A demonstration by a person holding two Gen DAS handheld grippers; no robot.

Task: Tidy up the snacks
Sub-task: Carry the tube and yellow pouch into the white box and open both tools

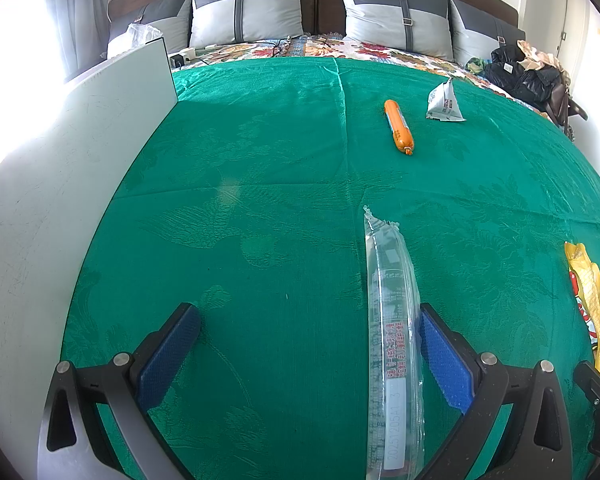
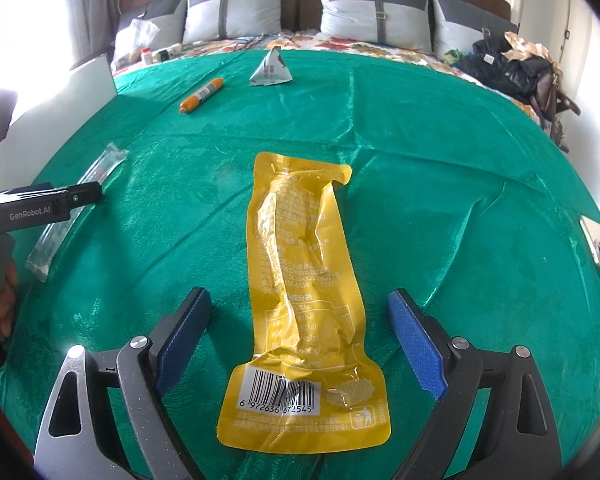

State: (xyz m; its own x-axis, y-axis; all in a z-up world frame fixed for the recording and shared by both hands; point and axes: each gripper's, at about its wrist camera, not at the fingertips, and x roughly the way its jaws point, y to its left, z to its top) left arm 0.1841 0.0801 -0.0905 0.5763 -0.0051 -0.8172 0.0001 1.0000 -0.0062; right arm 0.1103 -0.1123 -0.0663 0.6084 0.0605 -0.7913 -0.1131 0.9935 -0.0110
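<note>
Lying flat: crinkled yellow pouch (image 2: 304,300), barcode end nearest.

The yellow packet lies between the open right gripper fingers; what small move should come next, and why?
Probably withdraw the right gripper and go for a far snack. Its jaws stand wide, both pads clear of the yellow packet, which lies flat on the green cloth beside the clear packet. The orange sausage and the white triangular packet lie far off.
</note>
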